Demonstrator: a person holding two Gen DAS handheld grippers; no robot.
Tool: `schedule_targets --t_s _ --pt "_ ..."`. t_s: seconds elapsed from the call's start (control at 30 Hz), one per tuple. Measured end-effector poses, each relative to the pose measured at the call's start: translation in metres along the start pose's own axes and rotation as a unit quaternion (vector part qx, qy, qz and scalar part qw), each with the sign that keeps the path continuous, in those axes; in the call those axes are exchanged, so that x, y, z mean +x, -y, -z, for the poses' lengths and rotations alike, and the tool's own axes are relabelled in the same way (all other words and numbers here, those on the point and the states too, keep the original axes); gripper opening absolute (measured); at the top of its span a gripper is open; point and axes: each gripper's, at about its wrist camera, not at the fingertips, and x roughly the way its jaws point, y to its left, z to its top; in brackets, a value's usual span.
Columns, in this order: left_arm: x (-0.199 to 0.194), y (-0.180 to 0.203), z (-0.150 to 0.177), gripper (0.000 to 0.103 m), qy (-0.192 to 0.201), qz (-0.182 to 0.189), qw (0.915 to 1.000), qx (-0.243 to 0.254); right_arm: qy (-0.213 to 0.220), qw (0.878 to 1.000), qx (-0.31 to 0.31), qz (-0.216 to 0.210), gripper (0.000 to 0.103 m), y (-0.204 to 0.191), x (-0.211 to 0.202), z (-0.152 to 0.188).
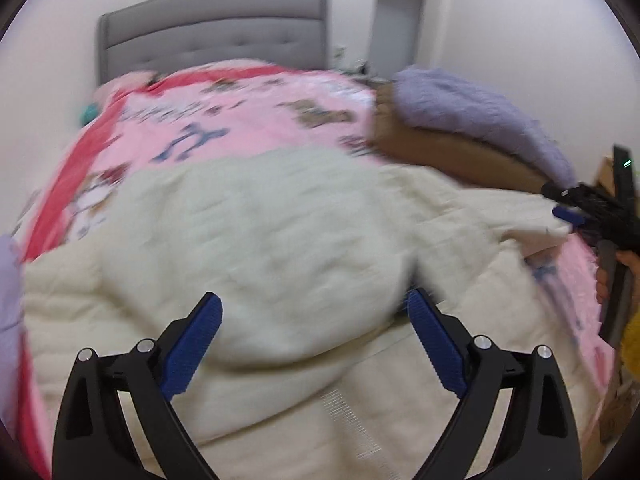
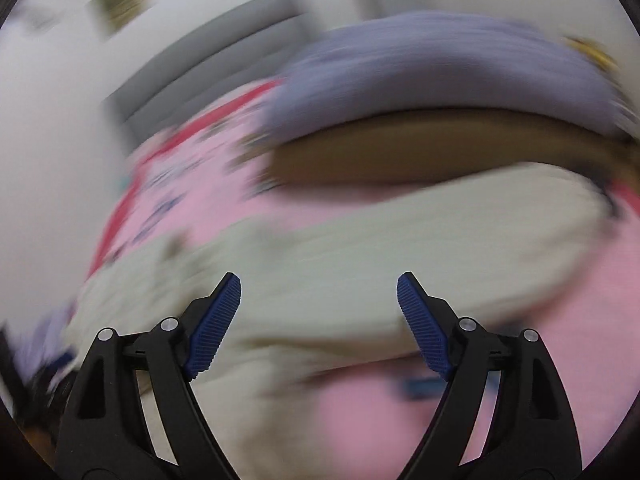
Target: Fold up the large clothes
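A large cream garment lies bunched on a pink patterned bedspread. In the left wrist view my left gripper hovers over a folded-over hump of the garment, jaws wide apart, with cloth below them but not pinched. The right gripper shows at the far right edge of that view, at the garment's right corner, held by a hand. The right wrist view is heavily blurred: my right gripper stands open above the cream garment, with nothing held between its pads.
A grey padded headboard closes the far end of the bed. A lilac fluffy cloth lies over a brown cushion at the right side. White walls surround the bed. A lilac cloth shows at the left edge.
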Motion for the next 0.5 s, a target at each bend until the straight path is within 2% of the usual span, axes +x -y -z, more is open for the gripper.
schedule_targets --t_s 0.1,0.2,0.27,0.33,0.47,0.5 --pt "0.025 0.048 -0.013 0.093 0.001 0.057 0.998 0.025 0.033 0.994 0.067 0.079 0.077 0.068 -0.012 -0.018" --pt "0.062 0.095 -0.018 0.093 -0.032 0.115 0.9914 0.055 0.032 0.983 0.14 0.114 0.077 0.132 -0.009 -0.027" --pt "0.083 0.116 -0.016 0.093 -0.059 0.138 0.987 0.058 0.03 0.977 0.172 0.12 0.078 0.161 -0.002 -0.028" --pt "0.1 0.131 -0.014 0.093 -0.081 0.156 0.9829 0.055 0.029 0.971 0.212 0.108 0.077 0.192 0.007 -0.028" --pt "0.122 0.147 -0.004 0.093 -0.109 0.154 0.9804 0.056 0.037 0.962 0.259 0.082 0.072 0.223 0.023 -0.03" --pt "0.123 0.149 0.001 0.093 -0.109 0.149 0.981 0.059 0.027 0.961 0.262 0.083 0.065 0.227 0.03 -0.032"
